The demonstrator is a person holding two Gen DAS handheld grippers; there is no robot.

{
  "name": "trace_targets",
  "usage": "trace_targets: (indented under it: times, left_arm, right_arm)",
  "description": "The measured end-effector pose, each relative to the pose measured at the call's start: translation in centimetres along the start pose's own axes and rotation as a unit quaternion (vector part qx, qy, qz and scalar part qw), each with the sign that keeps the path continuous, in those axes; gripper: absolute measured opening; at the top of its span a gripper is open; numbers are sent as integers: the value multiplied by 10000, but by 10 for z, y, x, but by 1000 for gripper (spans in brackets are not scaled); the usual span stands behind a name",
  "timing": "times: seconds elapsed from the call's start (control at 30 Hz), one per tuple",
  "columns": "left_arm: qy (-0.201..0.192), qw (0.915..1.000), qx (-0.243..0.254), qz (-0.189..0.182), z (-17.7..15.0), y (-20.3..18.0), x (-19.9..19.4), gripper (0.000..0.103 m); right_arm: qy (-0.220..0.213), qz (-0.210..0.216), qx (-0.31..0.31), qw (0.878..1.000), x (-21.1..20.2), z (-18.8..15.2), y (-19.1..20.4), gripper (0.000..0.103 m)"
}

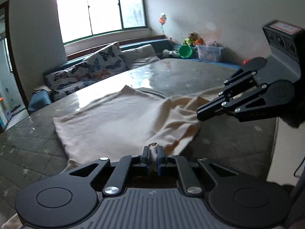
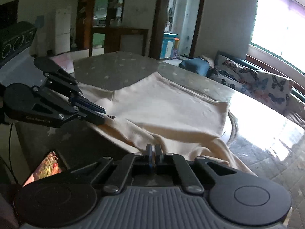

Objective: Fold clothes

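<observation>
Cream garment (image 1: 118, 118) spread on grey star-print table (image 1: 28, 143), flat over its far and left portions, bunched into folds along the near right side. Glare from window (image 1: 103, 11) across table's glossy far half.

Left gripper (image 1: 153, 153): closed to a narrow gap, pinching garment's near edge; fabric visible between the pads, small dark label just beyond the tips. Same gripper in right wrist view (image 2: 99, 117), tips at the cloth edge, label beside them.

Right gripper (image 2: 153, 149): closed narrow on a raised fold of garment, cloth drawn up to the fingertips. In left wrist view (image 1: 202, 114), tips meet the bunched cloth; contact itself apparently hidden behind the fingers, image blurred there.

Both grips along the same near edge of garment, set apart, slack cloth sagging between.

Surroundings: butterfly cushions (image 1: 99, 63) on bench under window; green bowl (image 1: 185, 51) and clear box (image 1: 209, 52) in far corner; wooden doorway (image 2: 179, 19) and white fridge (image 2: 63, 32) behind table.
</observation>
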State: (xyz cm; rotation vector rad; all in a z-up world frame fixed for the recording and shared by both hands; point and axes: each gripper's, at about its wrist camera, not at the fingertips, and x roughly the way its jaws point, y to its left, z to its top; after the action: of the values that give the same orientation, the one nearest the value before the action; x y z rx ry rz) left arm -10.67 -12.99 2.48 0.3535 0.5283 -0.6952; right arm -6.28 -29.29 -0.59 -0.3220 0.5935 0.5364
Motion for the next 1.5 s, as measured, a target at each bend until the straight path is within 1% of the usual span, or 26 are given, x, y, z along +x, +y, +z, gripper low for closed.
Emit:
trace_targets:
  times: [0.07, 0.13, 0.17, 0.23, 0.3, 0.37, 0.47, 0.5, 0.57, 0.7, 0.77, 0.93, 1.07, 1.13, 1.2, 1.23, 1.33, 1.4, 1.47, 1.5]
  left_arm:
    - [108, 9999, 42, 24, -3, -1, 4, 8]
    - [157, 9999, -25, 32, -4, 1, 6, 8]
    - [152, 9999, -45, 33, -4, 2, 5, 8]
    - [123, 9999, -60, 43, -3, 4, 4, 8]
    - [95, 9999, -68, 58, -1, 6, 3, 8]
    - [89, 9999, -85, 45, -2, 6, 3, 8]
    - [99, 9999, -66, 32, -3, 5, 4, 8]
    - [102, 9999, -57, 29, -3, 5, 3, 8]
    - [99, 9999, -47, 22, -4, 5, 2, 8]
    - [60, 10000, -25, -39, -6, 6, -3, 8]
    - [98, 9999, 25, -87, -9, 6, -3, 8]
    - [285, 9991, 183, -250, -16, 2, -2, 8]
    - [419, 9978, 334, -401, -21, 1, -4, 9]
    - [484, 9972, 330, -462, -23, 4, -4, 10]
    - [523, 9966, 368, -510, -23, 6, -4, 12]
    - [542, 9963, 393, -539, -23, 7, -5, 12]
    - [461, 9957, 610, -519, -14, 9, -14, 13]
    - [259, 9970, 556, -477, -3, 17, -20, 14]
    - [54, 9983, 423, -397, 10, 23, -22, 15]
    - [-9, 9986, 354, -396, 16, 24, -19, 15]
  right_arm:
    - [-6, -89, -102, 9999, 7, -1, 3, 7]
    - [-12, -178, -204, 9996, 14, -2, 5, 8]
    - [24, -185, -216, 9996, 18, -2, 5, 11]
    - [94, -198, -240, 9995, 28, -3, 6, 15]
    - [130, -189, -249, 9994, 34, -4, 7, 23]
    - [120, -236, -263, 9993, 39, -6, 9, 22]
    - [105, -248, -154, 9995, 40, -7, 7, 3]
    - [63, -258, -107, 9996, 36, -6, 6, 2]
    - [-56, -267, -54, 9996, 25, -5, 5, 2]
    - [-237, -178, -187, 9994, -3, 0, 16, 2]
    - [-185, -88, -216, 9996, -9, -3, 21, 2]
    - [187, 118, -141, 9997, -1, -18, 27, 2]
    - [365, 312, 5, 9988, 2, -19, 20, 2]
    - [494, 521, 103, 9974, 3, -18, 16, 2]
    - [486, 653, 157, 9966, 1, -14, 12, 3]
    - [410, 688, 203, 9966, -2, -11, 9, 3]
    - [80, 559, 402, 9976, -10, 0, -4, 4]
    - [-100, 315, 619, 9975, -7, 2, -13, 6]
    - [-67, 257, 801, 9964, 5, -1, -19, 7]
    - [24, 275, 830, 9962, 13, -4, -19, 7]
